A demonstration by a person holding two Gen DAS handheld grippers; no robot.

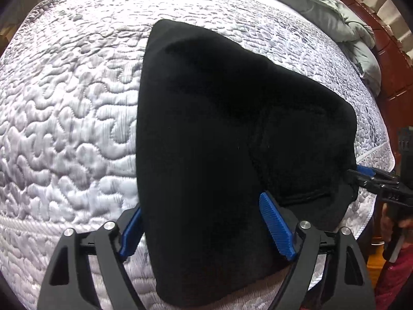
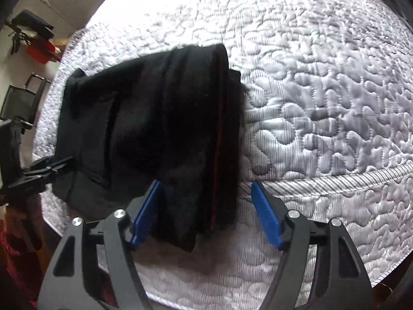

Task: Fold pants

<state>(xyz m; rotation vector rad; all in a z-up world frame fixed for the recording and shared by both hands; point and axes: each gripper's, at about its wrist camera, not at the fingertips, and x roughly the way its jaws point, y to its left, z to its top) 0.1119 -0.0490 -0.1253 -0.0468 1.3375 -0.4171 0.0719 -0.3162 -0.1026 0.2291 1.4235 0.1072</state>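
Observation:
The black pants [image 1: 232, 134] lie folded in a thick bundle on the quilted white mattress [image 1: 64, 103], near its front edge. My left gripper [image 1: 204, 224] is open, its blue pads [image 1: 277, 224] on either side of the bundle's near end. My right gripper [image 2: 206, 206] is open too, with its blue pads [image 2: 265, 217] straddling the other end of the pants [image 2: 155, 118], where a thin red seam shows. The right gripper also shows in the left wrist view [image 1: 366, 175] at the bundle's right side. The left gripper shows in the right wrist view [image 2: 51, 168] at the far left.
A grey duvet [image 1: 343, 20] is bunched at the far right of the mattress, against a red-brown wooden bed frame [image 1: 392, 59]. The mattress [image 2: 322, 90] stretches wide to the right. Chairs and a red box [image 2: 38, 51] stand by the wall beyond the bed.

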